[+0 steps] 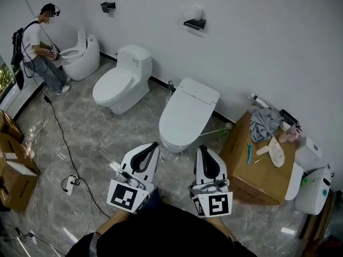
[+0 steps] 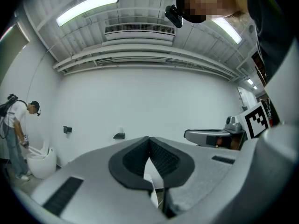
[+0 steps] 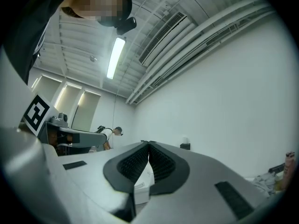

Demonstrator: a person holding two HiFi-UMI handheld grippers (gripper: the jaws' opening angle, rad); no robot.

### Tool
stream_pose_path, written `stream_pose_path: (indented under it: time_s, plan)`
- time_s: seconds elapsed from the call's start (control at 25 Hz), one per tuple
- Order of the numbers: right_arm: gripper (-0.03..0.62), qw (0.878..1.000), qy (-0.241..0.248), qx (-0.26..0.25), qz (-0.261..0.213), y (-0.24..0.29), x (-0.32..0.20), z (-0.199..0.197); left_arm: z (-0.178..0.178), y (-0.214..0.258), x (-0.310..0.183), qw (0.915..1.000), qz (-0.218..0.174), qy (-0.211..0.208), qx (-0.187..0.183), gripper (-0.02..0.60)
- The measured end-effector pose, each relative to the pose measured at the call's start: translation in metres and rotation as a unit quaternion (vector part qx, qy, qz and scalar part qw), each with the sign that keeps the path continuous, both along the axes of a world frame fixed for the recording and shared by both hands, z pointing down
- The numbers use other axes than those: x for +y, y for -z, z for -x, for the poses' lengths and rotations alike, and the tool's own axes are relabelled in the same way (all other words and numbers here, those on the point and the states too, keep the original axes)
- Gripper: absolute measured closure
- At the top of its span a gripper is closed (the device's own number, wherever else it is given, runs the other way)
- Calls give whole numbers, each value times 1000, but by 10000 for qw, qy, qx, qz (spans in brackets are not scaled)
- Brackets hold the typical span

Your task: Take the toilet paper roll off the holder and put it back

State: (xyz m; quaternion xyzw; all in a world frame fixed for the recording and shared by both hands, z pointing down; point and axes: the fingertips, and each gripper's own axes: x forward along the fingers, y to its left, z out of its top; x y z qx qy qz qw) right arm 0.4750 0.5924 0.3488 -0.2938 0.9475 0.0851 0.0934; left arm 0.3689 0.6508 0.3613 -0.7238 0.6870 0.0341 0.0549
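A white toilet paper roll (image 1: pixel 195 12) sits on a black wall holder (image 1: pixel 194 23) high on the white wall, above the middle toilet (image 1: pixel 187 111). Both grippers are held low in front of me, far from the wall. My left gripper (image 1: pixel 155 144) points at that toilet, jaws shut with nothing between them. My right gripper (image 1: pixel 202 148) beside it is also shut and empty. In the left gripper view the shut left gripper (image 2: pixel 149 138) points toward the roll (image 2: pixel 120 130) and the holder (image 2: pixel 118 136). From the shut right gripper (image 3: pixel 148 143), the roll (image 3: pixel 185 140) is small on the wall.
Two more toilets (image 1: pixel 120 82) (image 1: pixel 83 55) stand to the left, with a person (image 1: pixel 37 47) bent over the far one. A second black holder (image 1: pixel 107 6) is on the wall. A cardboard box (image 1: pixel 260 159) with a cloth and tools stands right; cables and boxes (image 1: pixel 16 175) lie left.
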Motion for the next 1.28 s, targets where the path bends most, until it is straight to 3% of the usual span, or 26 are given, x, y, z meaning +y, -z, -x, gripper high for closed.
stream_pose_path:
  time_s: [0.52,0.64,0.84,0.96,1.12,1.28]
  plan:
    - [571,9999,44,3,113,-8,-50,41,42,-7,-47,9998,160,54,42,575]
    - [571,9999,72,31,132,-10,-67,62,63,-10,-64,9995,277,94,104,575]
    - [571,9999,78,61,139,-7,-101,107,105,-4,-97,9998,136,84,89,575]
    - [571,9999,14,49,111,-1,-124,135,133,-3,-119,9992,369,79,138,575]
    - [571,9999,-59,18,96,5,-150,176,173,5,-144,9996,261,10,81,575]
    - [571,9999,-103,-11,72,7,-171,214,211,2,-167,9992,390,-23,108,575]
